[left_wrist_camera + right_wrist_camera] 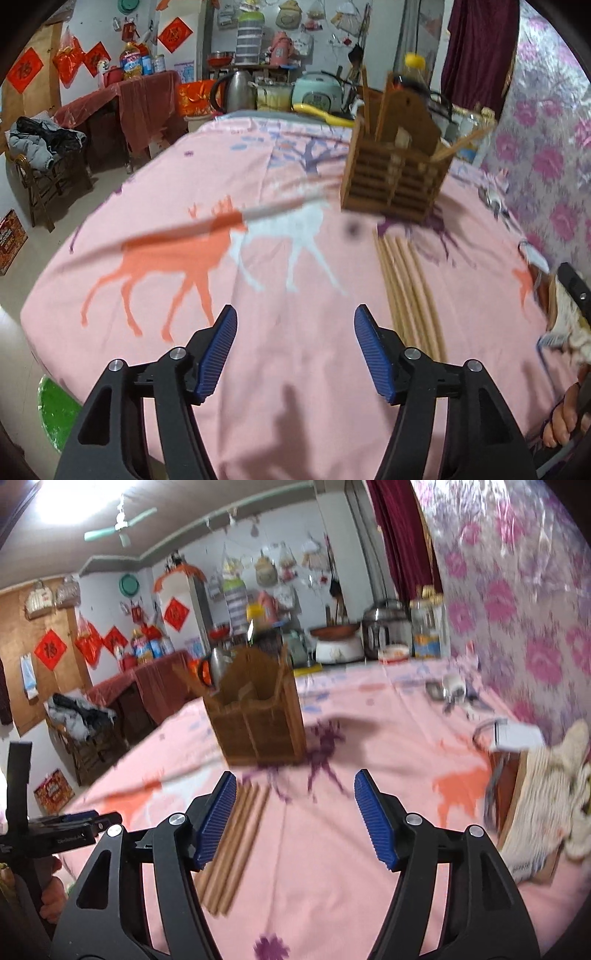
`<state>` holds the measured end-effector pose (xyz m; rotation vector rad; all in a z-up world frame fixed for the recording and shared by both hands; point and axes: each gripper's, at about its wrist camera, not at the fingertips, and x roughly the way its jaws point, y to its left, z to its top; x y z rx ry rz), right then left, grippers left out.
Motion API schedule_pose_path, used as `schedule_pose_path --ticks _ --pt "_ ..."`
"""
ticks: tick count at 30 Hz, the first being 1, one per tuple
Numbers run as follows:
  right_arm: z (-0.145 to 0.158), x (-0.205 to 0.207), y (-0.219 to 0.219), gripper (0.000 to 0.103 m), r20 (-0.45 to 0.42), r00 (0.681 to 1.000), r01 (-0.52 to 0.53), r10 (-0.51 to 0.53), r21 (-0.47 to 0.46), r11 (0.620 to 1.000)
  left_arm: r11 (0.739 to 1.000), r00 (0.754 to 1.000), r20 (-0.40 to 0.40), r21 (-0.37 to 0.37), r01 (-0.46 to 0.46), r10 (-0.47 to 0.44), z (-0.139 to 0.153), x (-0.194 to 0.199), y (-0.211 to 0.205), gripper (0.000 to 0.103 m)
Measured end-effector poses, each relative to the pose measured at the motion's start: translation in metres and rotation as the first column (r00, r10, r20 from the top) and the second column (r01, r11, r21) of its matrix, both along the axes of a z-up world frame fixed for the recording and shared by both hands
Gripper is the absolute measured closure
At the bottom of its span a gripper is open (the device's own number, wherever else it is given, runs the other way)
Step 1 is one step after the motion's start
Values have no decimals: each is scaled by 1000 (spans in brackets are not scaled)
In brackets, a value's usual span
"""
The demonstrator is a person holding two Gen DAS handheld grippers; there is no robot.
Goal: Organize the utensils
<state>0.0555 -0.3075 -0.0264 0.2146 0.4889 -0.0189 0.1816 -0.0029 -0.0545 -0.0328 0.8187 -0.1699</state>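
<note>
**Wooden chopsticks lie bundled on the pink sheet, both grippers open above them**

Wooden chopsticks (pixel 413 295) lie side by side in a loose bundle on the pink bedsheet (pixel 258 258), just in front of the slatted wooden utensil holder (pixel 395 177). By the look of them they are light, stiff and smooth, so they should roll or slip easily on the soft cloth; a pinch across the middle of one stick, pads square to its length, seems the surest hold, since a grip near an end would let it swing. Their long axis runs from the near edge of the bed toward the holder, far ends almost at its base. In the right wrist view the same bundle (pixel 236 845) runs from beside the left pad back toward the holder (pixel 258 716). A further long stick, white with an orange end (pixel 236 219), lies apart to the left, pointing roughly crosswise toward the holder; blur hides what it is.

The holder stands upright, with a few sticks already leaning in it.

The left gripper (pixel 295 350) has its jaws parted with nothing between them, only sheet below. The right gripper (pixel 295 819) is likewise spread and empty, the bundle passing just beside its left pad without clear contact.
</note>
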Motion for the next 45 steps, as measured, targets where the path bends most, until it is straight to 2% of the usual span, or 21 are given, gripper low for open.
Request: schedule_pose_path --ticks 4,9,13,19,24,30,35,39,45 --pt "-29 -4 7 37 -68 998 -13 10 -54 998 999 999 -20 30 40 -39 -25 -13 -10 33" --pt "-53 -7 7 30 -130 991 -16 4 -88 996 992 992 -58 45 115 -112 -49 -24 -21 32" --pt "-59 -1 -1 29 -162 987 -1 -9 -62 998 987 986 -70 35 156 -153 -61 -28 -28 29" --pt "-71 5 -8 27 -205 979 6 -7 -7 1000 973 972 -58 7 229 -228 -60 -30 -42 25" --pt "-73 7 -11 25 -210 978 9 -4 21 1000 961 961 -48 48 273 -271 -64 -34 -58 21" --pt "-73 7 -11 24 -210 978 9 -1 33 999 962 966 -44 88 258 -255 -67 -24 -66 20" --pt "-73 6 -11 23 -210 978 9 -2 34 999 975 983 -35 129 181 -178 -66 -9 -51 19" --pt "-73 6 -10 23 -209 978 9 -3 31 999 991 994 -59 90 96 -90 -66 4 -23 19" --pt "-72 7 -9 23 -211 978 4 0 16 1000 990 991 -45 62 127 -124 -64 -2 -28 19"
